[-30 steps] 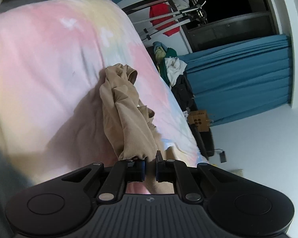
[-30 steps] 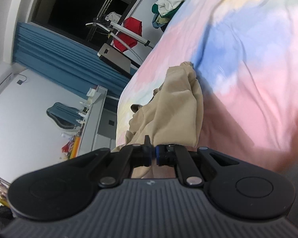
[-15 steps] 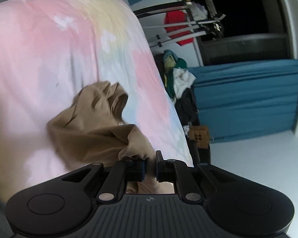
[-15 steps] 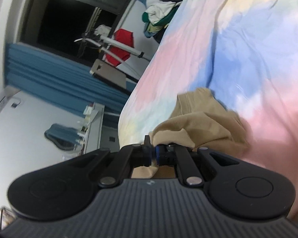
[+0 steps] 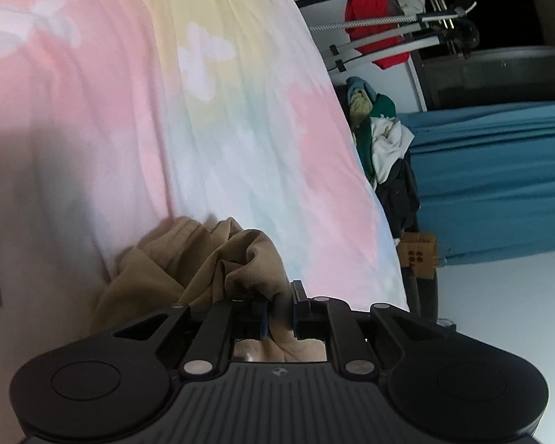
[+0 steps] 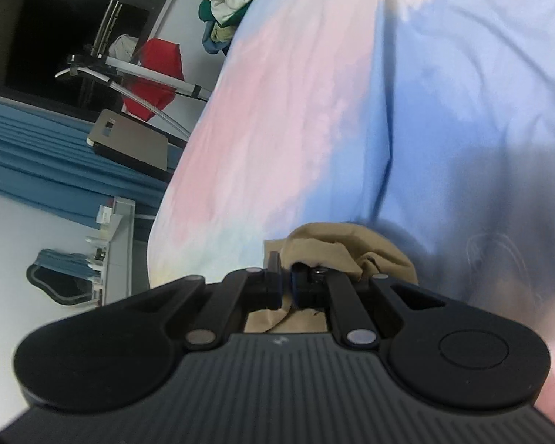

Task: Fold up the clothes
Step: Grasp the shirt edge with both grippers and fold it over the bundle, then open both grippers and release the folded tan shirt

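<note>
Both grippers' fingers (image 5: 279, 309) (image 6: 285, 285) pinching tan garment (image 5: 188, 266) on pastel bedspread (image 5: 166, 111); blue curtains (image 5: 499, 177) beyond

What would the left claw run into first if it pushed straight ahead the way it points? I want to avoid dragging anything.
The bunched tan garment that the left claw already pinches, then probably the pastel bedcover right behind; depth is unclear.

The tan garment (image 5: 188, 259) is soft, matt knit cloth, ribbed at its edge. The bedsheet (image 5: 166, 111) is smooth pastel cotton-like cloth. Both the left gripper (image 5: 279, 309) and right gripper (image 6: 285, 283) are matt black plastic with ridged bodies and dull metal pins.
</note>
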`<action>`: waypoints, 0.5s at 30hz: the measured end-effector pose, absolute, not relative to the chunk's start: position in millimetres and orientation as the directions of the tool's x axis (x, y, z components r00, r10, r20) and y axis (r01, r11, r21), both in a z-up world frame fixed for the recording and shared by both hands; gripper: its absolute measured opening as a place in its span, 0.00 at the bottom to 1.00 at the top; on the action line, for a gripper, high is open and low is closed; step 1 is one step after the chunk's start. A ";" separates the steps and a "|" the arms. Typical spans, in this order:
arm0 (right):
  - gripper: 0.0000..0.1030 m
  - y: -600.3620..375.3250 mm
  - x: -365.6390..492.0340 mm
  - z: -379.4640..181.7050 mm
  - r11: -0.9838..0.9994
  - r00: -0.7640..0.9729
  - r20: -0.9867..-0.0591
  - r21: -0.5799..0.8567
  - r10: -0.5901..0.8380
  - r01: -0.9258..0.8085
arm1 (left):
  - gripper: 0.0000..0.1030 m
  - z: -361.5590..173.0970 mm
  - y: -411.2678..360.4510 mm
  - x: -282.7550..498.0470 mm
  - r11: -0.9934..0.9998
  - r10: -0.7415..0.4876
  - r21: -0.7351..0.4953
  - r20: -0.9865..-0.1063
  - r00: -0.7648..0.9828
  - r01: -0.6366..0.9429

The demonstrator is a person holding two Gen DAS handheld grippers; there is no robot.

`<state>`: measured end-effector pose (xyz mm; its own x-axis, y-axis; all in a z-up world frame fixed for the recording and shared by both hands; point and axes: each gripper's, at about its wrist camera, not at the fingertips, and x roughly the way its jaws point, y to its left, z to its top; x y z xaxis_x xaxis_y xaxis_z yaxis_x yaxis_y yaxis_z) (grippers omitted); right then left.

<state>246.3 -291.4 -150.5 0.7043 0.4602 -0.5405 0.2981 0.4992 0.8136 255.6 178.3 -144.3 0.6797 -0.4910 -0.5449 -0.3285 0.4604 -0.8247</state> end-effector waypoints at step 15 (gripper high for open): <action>0.63 -221.3 234.3 -117.5 0.904 0.800 -0.481 0.393 0.358 -0.168 | 0.60 -114.8 102.4 241.9 0.911 -0.311 -0.409 -0.586 0.749 0.058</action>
<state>234.3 -221.3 -117.5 0.8004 0.3582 -0.4807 -0.1684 0.9039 0.3932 241.9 102.4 -114.8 0.7488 -0.3105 -0.5856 0.0582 0.9109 -0.4086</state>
